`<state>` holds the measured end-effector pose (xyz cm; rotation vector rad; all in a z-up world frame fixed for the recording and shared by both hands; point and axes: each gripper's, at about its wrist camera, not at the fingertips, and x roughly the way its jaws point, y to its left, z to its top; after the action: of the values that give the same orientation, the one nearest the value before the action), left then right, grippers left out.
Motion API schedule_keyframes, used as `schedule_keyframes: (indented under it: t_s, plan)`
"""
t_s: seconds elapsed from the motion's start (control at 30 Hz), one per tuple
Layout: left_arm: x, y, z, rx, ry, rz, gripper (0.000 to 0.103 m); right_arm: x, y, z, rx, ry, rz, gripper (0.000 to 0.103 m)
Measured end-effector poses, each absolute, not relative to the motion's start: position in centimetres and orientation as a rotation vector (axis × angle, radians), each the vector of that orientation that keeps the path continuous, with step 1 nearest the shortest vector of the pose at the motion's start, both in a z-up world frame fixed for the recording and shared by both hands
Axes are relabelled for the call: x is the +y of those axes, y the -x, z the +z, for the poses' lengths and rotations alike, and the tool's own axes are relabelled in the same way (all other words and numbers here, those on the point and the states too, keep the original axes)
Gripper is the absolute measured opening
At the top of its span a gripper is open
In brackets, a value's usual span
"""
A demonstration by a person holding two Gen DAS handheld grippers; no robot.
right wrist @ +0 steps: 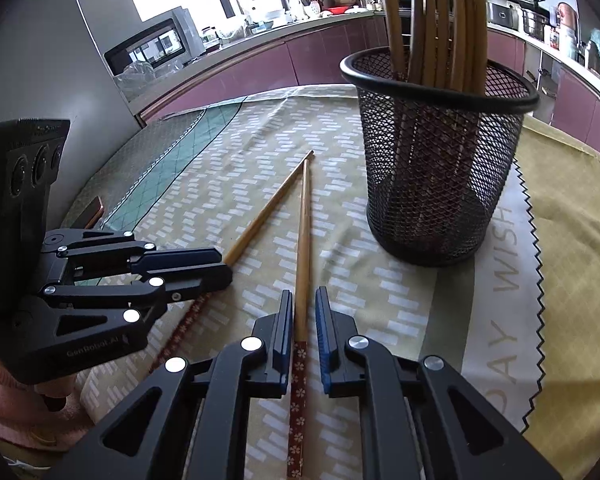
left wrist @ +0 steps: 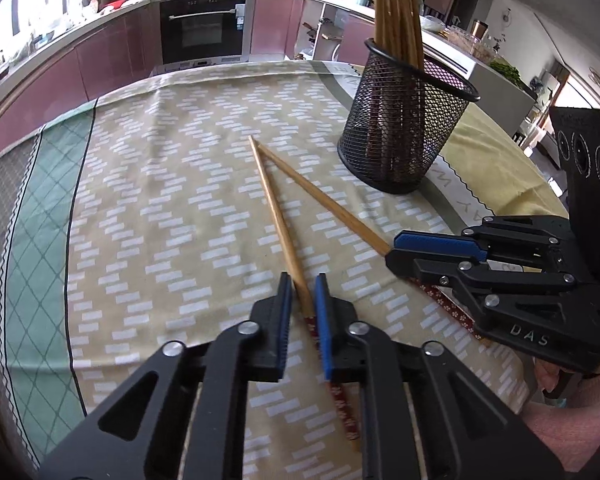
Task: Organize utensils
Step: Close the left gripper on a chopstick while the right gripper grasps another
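Note:
Two wooden chopsticks with red flowered handles lie on the tablecloth in a V, their tips meeting at the far end. My left gripper [left wrist: 302, 280] [right wrist: 224, 264] is shut on the left chopstick [left wrist: 280, 224] [right wrist: 268, 204] near its handle. My right gripper [right wrist: 303, 294] [left wrist: 392, 248] is shut on the right chopstick [right wrist: 303, 240] [left wrist: 328, 204] in the same way. Both chopsticks look to be resting on the cloth. A black mesh holder [left wrist: 404, 132] [right wrist: 436, 168] stands upright beyond them to the right, with several chopsticks [right wrist: 440, 20] standing in it.
The patterned tablecloth [left wrist: 160, 200] covers the table; a yellow cloth with a zigzag edge [right wrist: 572, 240] lies under and right of the holder. A small brown object [right wrist: 94, 212] sits at the table's left edge. Kitchen cabinets and an oven [left wrist: 204, 28] stand behind.

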<state>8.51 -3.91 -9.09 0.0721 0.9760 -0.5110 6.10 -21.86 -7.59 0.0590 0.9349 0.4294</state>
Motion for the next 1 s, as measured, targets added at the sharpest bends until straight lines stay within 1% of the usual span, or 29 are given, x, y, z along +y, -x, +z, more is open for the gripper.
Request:
schedule_keyframes:
  t_s: [0.13,0.4,0.47,0.53,0.6,0.67,0.73,0.8,1.0]
  plan:
    - [-3.6,-8.0,-9.2,0.982,-0.062,-0.509,0.010,-22.3,-5.9,-7.6,0.943,-0.078,0.431,0.008]
    - [-3.4,-7.2,-9.2,0.998,-0.063,-0.532,0.010,-21.7,-5.4,-7.3,0.967,-0.072,0.484,0.009]
    - [-3.4,-7.1,-9.0,0.994,-0.064,-0.533,0.012,-21.6,-5.6,-7.1,0.958,-0.070,0.482,0.009]
    - [-3.4,-7.2,-8.8,0.984,-0.070,-0.527,0.018,-21.4,-6.1,-6.8,0.943,-0.058,0.466,0.010]
    - [-3.5,-7.6,-8.7,0.978,-0.073,-0.522,0.021,-21.1,-6.6,-6.7,0.935,-0.052,0.460,0.010]
    - [-3.7,-8.1,-8.7,0.973,-0.079,-0.514,0.022,-20.9,-7.1,-6.8,0.929,-0.039,0.448,0.014]
    - [-3.8,-8.5,-8.6,0.969,-0.084,-0.509,0.026,-20.5,-7.6,-7.0,0.927,-0.027,0.440,0.020]
    - [-4.0,-8.9,-8.7,0.968,-0.088,-0.501,0.029,-20.4,-8.0,-7.1,0.928,-0.016,0.429,0.021]
    - [-4.6,-10.2,-8.8,0.957,-0.108,-0.485,0.028,-19.3,-9.0,-7.3,0.914,0.026,0.409,0.021]
